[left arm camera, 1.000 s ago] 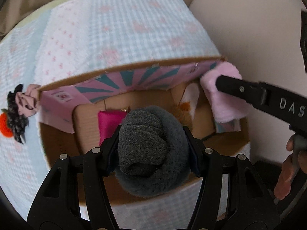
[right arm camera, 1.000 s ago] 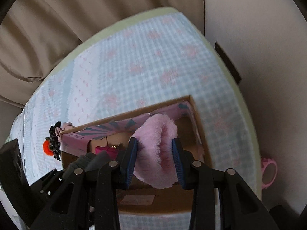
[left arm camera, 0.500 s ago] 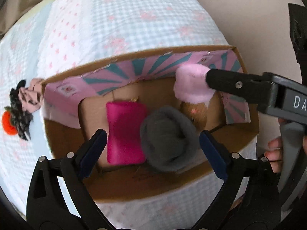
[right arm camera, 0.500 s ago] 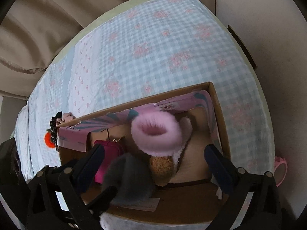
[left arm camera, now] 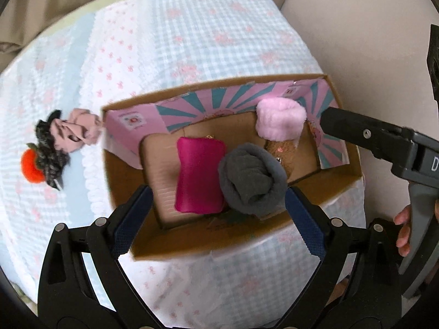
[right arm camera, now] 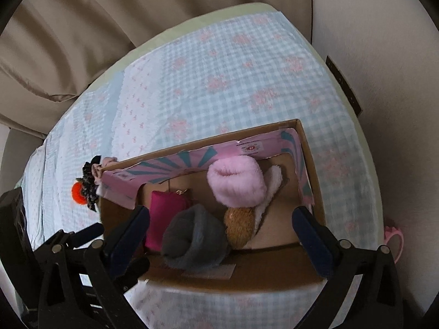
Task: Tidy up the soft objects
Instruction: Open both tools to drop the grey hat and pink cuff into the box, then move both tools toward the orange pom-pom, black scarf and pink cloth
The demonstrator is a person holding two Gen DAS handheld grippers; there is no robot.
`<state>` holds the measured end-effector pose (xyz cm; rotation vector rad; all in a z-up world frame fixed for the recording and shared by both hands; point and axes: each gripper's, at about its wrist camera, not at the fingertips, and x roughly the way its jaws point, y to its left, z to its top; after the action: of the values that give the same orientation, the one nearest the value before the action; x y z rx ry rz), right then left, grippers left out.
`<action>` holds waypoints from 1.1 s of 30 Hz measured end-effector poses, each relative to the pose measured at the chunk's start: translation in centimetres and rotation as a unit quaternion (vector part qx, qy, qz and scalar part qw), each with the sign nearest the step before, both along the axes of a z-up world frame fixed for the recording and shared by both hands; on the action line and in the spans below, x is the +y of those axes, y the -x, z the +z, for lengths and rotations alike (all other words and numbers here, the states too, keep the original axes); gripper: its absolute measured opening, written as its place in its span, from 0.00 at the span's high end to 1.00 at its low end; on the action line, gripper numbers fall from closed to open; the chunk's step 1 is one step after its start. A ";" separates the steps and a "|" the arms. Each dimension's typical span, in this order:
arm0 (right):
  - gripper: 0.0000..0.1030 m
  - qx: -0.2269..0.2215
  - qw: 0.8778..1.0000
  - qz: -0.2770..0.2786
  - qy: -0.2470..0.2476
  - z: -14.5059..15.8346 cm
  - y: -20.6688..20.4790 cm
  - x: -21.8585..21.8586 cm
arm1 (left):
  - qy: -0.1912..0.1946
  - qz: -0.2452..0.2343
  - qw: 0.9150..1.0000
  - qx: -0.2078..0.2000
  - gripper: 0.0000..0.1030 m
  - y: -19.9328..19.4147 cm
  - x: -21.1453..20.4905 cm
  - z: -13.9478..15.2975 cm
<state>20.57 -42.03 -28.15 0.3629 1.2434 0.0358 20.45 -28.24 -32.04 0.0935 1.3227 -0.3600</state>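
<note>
An open cardboard box (left arm camera: 247, 240) (right arm camera: 312, 164) with pink and teal flaps sits on the bed. Inside lie a grey fluffy roll (left arm camera: 251, 179) (right arm camera: 193, 240), a magenta pouch (left arm camera: 199, 175) (right arm camera: 164, 208), a pink fluffy roll (left arm camera: 279, 119) (right arm camera: 236, 181) and a brown plush (right arm camera: 238, 226). My left gripper (left arm camera: 216, 219) is open and empty above the box's near wall. My right gripper (right arm camera: 221, 231) is open and empty over the box; it also shows in the left wrist view (left arm camera: 365, 131).
Scrunchies (left arm camera: 68, 134) (right arm camera: 92, 176) and an orange pompom (left arm camera: 33, 164) (right arm camera: 78, 192) lie on the checked bedspread (left arm camera: 192, 41) left of the box. A pink plastic item (right arm camera: 393, 237) sits at the bed's right edge. Curtains (right arm camera: 82, 27) hang behind.
Both grippers opened and pulled back. The grey roll left my left gripper and the pink roll left my right gripper; both now lie in the box.
</note>
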 end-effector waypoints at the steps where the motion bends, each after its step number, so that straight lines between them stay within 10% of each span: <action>1: 0.00 -0.004 1.000 0.001 0.002 0.6 0.4 0.2 | 0.000 -0.001 1.000 -0.005 0.06 0.2 0.1 0.5; 20: 0.00 -0.131 0.988 0.010 0.087 16.4 11.4 7.2 | 0.021 0.041 0.986 -0.159 0.06 9.9 10.4 17.6; 33: 0.00 -0.199 0.975 0.039 0.091 21.3 14.9 14.3 | 0.011 0.127 0.968 -0.217 0.06 14.1 21.8 21.3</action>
<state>5.68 -27.68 -6.84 0.1357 0.8542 0.0584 6.31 -6.47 -10.77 -0.0174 0.8824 -0.1248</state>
